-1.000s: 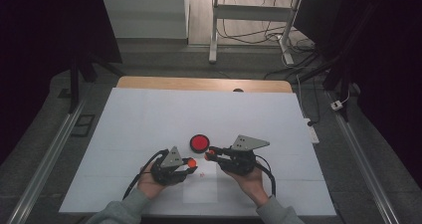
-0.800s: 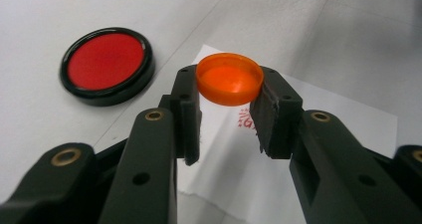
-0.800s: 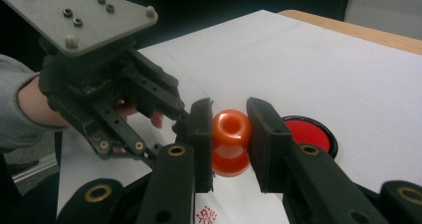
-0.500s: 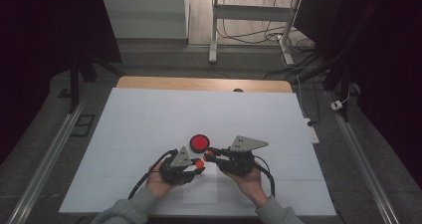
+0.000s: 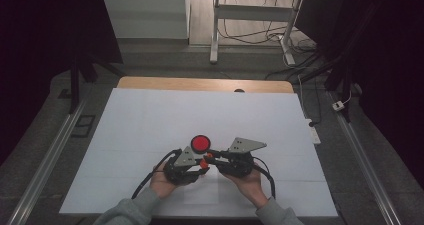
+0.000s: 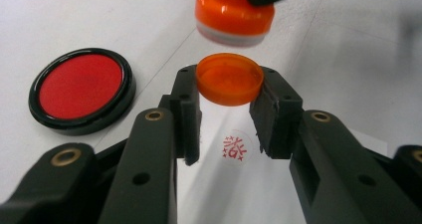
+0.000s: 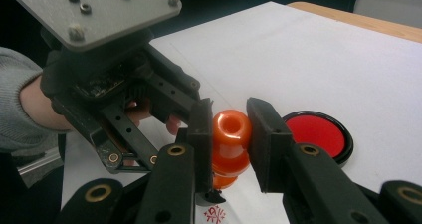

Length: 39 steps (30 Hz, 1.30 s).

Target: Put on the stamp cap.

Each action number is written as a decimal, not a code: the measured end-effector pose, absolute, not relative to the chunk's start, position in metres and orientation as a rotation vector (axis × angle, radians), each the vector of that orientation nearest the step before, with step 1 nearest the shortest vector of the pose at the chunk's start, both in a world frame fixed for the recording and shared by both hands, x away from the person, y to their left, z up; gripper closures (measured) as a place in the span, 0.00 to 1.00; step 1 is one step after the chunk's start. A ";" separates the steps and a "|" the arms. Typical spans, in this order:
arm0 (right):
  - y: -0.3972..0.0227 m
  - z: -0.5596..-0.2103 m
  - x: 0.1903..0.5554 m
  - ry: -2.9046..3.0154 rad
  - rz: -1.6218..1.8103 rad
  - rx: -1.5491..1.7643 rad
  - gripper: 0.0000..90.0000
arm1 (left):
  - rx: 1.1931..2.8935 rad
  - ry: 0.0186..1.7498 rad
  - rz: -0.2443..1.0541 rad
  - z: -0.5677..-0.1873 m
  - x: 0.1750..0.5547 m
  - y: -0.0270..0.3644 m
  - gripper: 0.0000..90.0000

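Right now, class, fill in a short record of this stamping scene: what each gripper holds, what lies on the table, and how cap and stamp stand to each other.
left gripper: shut on the orange cap
right gripper: shut on the orange stamp, held upright
cap and stamp: cap just below the stamp's face, a gap between them
ink pad: open, red, on the white table
printed mark: red, on the table under the cap

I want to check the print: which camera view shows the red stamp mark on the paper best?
The left gripper view: the stamp mark lies whole between the jaws. The right gripper view shows it cut at the bottom edge. In the high view it is too small to tell.
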State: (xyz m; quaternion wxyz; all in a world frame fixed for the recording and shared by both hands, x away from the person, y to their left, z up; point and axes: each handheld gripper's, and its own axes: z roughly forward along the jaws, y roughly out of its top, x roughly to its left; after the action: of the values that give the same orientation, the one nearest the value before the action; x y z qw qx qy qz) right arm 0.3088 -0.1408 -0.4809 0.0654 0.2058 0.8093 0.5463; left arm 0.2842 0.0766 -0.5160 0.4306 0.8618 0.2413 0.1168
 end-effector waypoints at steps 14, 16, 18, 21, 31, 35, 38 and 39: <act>-0.139 -0.483 0.308 2.451 1.644 0.615 0.80 | 2.141 0.598 0.292 -0.514 0.284 0.076 0.72; -0.139 -0.483 0.308 2.454 1.644 0.613 0.80 | 2.141 0.598 0.293 -0.514 0.284 0.076 0.72; -0.138 -0.483 0.308 2.459 1.644 0.611 0.80 | 2.140 0.600 0.294 -0.514 0.284 0.076 0.72; -0.138 -0.484 0.308 2.463 1.640 0.609 0.80 | 2.141 0.599 0.294 -0.514 0.284 0.076 0.72; -0.137 -0.485 0.308 2.464 1.636 0.610 0.80 | 2.144 0.593 0.294 -0.514 0.284 0.076 0.72; -0.137 -0.485 0.308 2.462 1.635 0.610 0.80 | 2.143 0.594 0.294 -0.514 0.284 0.076 0.72; -0.136 -0.486 0.308 2.466 1.633 0.608 0.80 | 2.143 0.594 0.295 -0.513 0.284 0.076 0.72; -0.136 -0.486 0.308 2.467 1.632 0.607 0.80 | 2.143 0.593 0.295 -0.513 0.284 0.076 0.72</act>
State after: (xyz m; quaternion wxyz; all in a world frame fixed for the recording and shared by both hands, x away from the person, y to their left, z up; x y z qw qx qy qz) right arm 0.3080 -0.1364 -0.4860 0.0608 0.2008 0.8154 0.5395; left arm 0.2836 0.0760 -0.5134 0.4341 0.8607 0.2383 0.1185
